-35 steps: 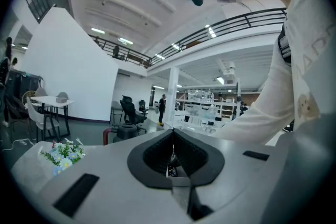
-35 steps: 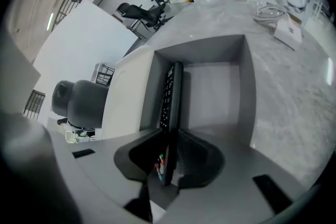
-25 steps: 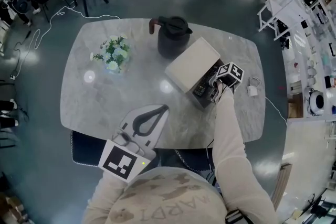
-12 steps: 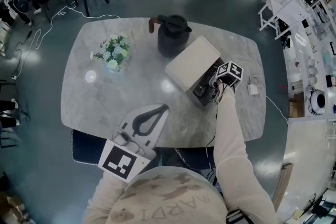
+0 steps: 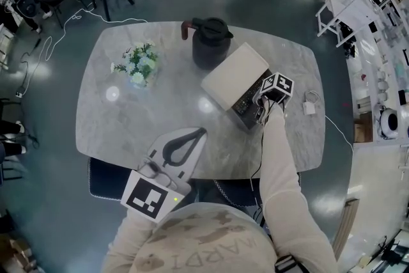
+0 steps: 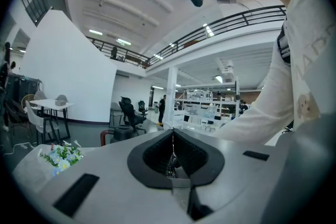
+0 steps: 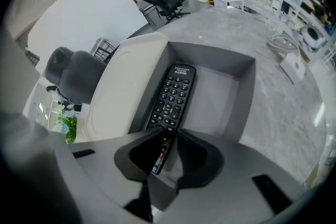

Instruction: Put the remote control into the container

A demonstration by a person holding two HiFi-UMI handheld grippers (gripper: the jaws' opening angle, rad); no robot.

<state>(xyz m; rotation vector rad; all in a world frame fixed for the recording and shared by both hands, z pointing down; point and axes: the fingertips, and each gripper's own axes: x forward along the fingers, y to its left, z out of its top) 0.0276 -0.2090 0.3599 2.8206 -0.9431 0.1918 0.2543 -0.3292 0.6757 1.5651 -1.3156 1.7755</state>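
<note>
The left gripper [image 5: 197, 132] is seen fully closed, with nothing held. The remote control [image 7: 173, 93] is held inside the container [image 7: 242, 86], pinched at its near end by the right gripper [image 7: 164, 140]; if released tilted, it could be left leaning on the wall

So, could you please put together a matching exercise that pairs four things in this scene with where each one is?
Things:
1. remote control
2. black jug
3. flowers
4. white charger

Places:
A. on the left part of the table
B. to the right of the container
C. in the container's open part, held by the right gripper
D. just beyond the container, near the table's far edge

Pairs: 1-C, 2-D, 3-A, 4-B
</note>
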